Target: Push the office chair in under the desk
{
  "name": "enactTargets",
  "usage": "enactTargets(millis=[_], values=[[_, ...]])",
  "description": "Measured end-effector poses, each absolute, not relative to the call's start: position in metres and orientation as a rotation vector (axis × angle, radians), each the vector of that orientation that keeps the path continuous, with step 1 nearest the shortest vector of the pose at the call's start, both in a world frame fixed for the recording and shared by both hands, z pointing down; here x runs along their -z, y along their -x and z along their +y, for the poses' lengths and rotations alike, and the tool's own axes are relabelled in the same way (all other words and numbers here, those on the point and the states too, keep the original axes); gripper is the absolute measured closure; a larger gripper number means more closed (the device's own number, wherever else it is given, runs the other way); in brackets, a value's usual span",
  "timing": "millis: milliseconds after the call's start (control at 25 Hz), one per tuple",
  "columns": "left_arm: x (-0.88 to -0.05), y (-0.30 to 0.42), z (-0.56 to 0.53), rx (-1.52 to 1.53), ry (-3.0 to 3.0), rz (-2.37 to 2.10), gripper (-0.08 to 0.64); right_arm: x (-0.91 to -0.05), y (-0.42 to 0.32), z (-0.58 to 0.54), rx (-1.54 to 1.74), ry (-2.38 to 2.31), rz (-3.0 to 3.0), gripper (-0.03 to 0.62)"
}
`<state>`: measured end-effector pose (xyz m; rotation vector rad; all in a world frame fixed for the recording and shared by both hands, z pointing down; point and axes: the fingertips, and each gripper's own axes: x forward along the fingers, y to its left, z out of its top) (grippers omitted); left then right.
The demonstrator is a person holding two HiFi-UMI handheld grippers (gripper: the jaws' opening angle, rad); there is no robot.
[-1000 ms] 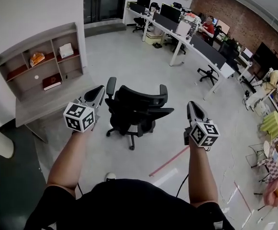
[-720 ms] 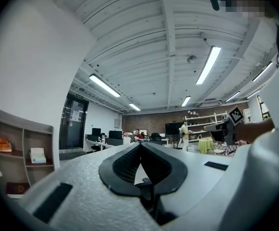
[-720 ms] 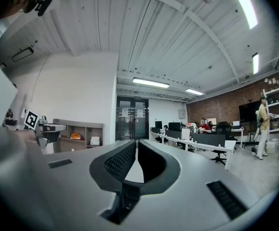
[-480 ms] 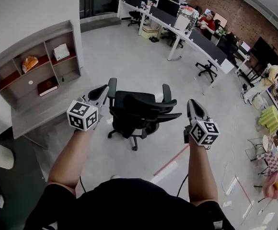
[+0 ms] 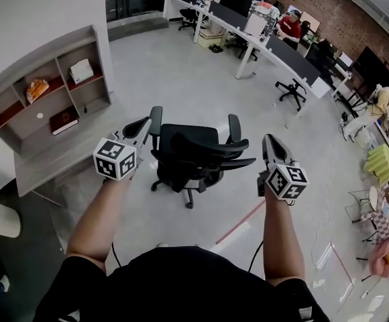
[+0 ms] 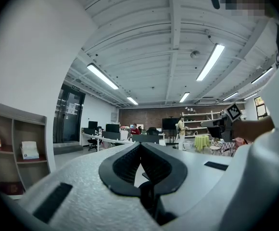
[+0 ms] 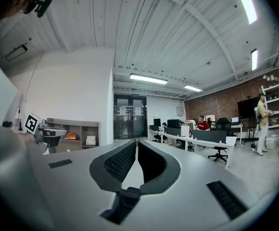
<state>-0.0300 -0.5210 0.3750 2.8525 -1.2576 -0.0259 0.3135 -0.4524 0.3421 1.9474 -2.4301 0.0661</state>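
**Head view:** the office chair stands mid-frame on the floor, apart from the desk surface at left. The left gripper and right gripper have drawn in to flank its backrest, so the push seems imminent.
**Left gripper view:** jaws clenched, empty; chair unseen.
**Right gripper view:** likewise clenched on nothing; shelf beyond.

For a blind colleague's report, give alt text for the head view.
A black office chair stands between the left gripper and the right gripper, both shut, near its armrests. The grey desk with shelves stands at left, apart from it.
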Motion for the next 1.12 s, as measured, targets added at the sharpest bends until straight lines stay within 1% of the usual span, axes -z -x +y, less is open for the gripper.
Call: enactTargets(millis=[440, 600, 960, 1000, 1040, 1120], values=[[-0.368, -0.005, -0.519, -0.045, -2.811, -1.389, 0.545, -0.332, -0.353, -0.474, -0.033, -1.852, -2.532, 0.572], [-0.375, -0.013, -0.524, -0.113, -2.791, -1.424, 0.545, -0.341, -0.368, -0.484, -0.047, -1.819, -2.525, 0.572], [-0.432, -0.016, -0.551, -0.457, -2.760, -1.481, 0.543, -0.386, -0.395, -0.512, -0.116, -1.715, -2.491, 0.571], [-0.440, -0.016, -0.554, -0.495, -2.757, -1.475, 0.543, -0.392, -0.396, -0.515, -0.118, -1.689, -2.494, 0.563], [-0.448, -0.016, -0.557, -0.535, -2.750, -1.467, 0.543, -0.397, -0.396, -0.518, -0.120, -1.662, -2.498, 0.519], [-0.466, -0.017, -0.562, -0.609, -2.728, -1.442, 0.541, -0.411, -0.398, -0.523, -0.132, -1.619, -2.499, 0.505]])
